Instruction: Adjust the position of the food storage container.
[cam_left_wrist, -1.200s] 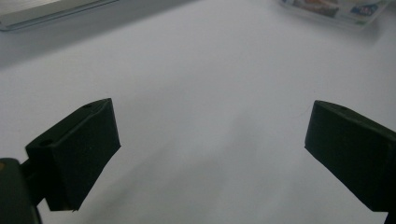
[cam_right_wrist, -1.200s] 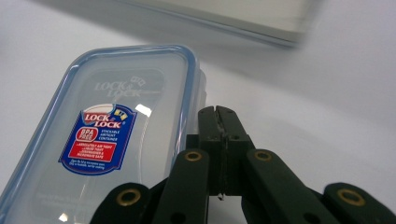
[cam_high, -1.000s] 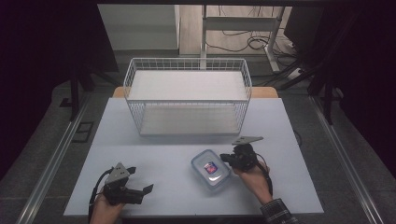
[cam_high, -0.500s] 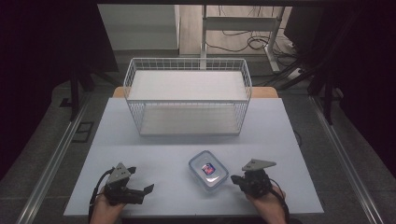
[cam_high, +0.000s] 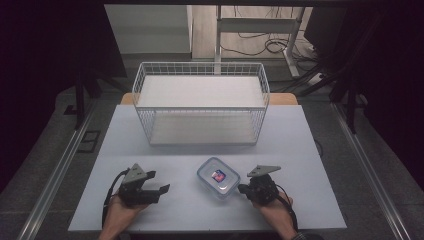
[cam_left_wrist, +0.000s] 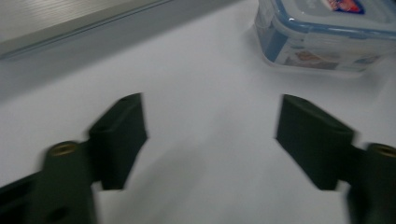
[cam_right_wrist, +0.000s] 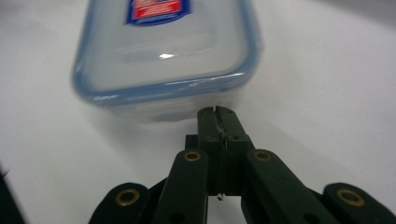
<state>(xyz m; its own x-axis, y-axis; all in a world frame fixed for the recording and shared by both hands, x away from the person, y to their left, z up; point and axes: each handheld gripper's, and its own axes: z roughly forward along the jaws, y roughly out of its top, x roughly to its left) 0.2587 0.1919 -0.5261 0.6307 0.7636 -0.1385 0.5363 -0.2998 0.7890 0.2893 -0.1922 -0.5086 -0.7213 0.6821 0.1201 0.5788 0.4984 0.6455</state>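
A wire basket (cam_high: 201, 111) stands on the far half of the table (cam_high: 310, 165), centred between its left and right edges. A lidded food container (cam_high: 218, 177) lies on the near half, slightly right of centre and well apart from the basket, with a small label (cam_high: 219, 175) on its lid. The left gripper (cam_high: 162, 190) rests near the table's near-left edge, left of the container and apart from it, while the right gripper (cam_high: 240, 189) sits just beside the container's right side, its tips at the container's wall (cam_right_wrist: 154, 109); whether they touch it I cannot tell.
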